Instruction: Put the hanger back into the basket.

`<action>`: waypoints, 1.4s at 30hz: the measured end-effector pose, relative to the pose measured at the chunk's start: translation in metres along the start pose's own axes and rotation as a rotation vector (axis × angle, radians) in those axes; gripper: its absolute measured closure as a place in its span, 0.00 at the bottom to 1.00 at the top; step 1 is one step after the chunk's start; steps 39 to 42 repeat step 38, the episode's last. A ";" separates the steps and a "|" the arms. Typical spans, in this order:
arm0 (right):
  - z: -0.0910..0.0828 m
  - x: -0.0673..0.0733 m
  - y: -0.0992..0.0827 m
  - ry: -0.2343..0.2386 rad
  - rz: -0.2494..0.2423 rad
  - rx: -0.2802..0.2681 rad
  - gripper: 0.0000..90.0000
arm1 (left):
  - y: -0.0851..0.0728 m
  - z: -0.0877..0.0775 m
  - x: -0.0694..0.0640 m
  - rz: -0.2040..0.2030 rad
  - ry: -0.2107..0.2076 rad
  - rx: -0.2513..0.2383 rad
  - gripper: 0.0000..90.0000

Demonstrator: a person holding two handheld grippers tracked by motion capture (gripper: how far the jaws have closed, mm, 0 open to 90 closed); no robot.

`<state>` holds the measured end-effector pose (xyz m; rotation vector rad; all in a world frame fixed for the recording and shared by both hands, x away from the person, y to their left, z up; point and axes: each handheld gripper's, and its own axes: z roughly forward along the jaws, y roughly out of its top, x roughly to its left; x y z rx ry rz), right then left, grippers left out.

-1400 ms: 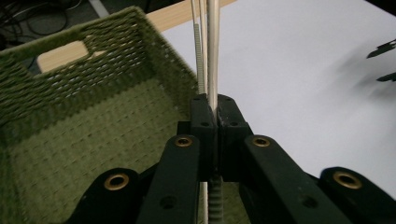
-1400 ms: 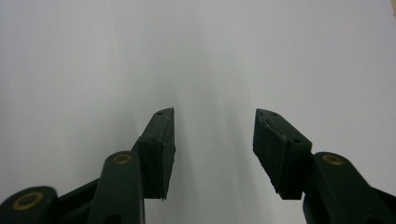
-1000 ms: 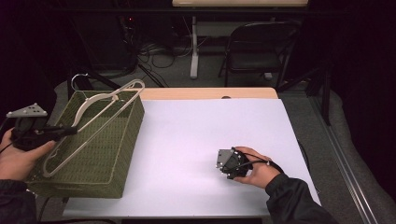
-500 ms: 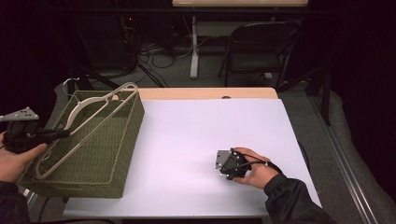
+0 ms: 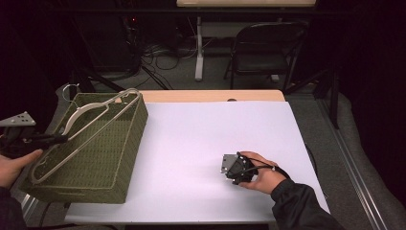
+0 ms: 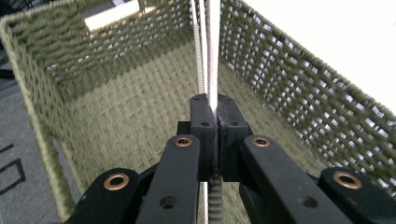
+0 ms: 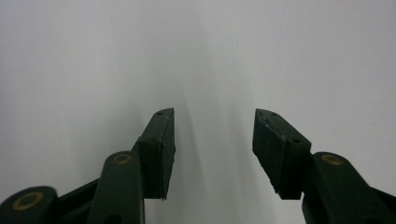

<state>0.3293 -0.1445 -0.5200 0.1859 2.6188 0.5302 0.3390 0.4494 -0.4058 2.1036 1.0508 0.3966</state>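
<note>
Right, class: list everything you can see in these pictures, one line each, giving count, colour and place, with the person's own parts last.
Woven basket: one, olive green, left edge of the table.
Clothes hangers: at least two, pale, in the basket, hooks past its far rim.
Table: one, white top.
Folding chair: one, dark, beyond the table.
Left gripper: one, black, jaws shut on a hanger.
Right gripper: one, black, jaws open, resting on the table.

White table point(image 5: 201, 139), wooden strip along the far edge. Green woven basket point(image 5: 103, 158) on its left end, seemingly overhanging the edge; right hand point(image 5: 261, 175) resting near the front.
</note>
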 end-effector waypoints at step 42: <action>-0.032 0.003 -0.013 -0.043 0.130 -0.096 0.50 | -0.018 0.011 -0.062 -0.069 0.119 -0.106 0.47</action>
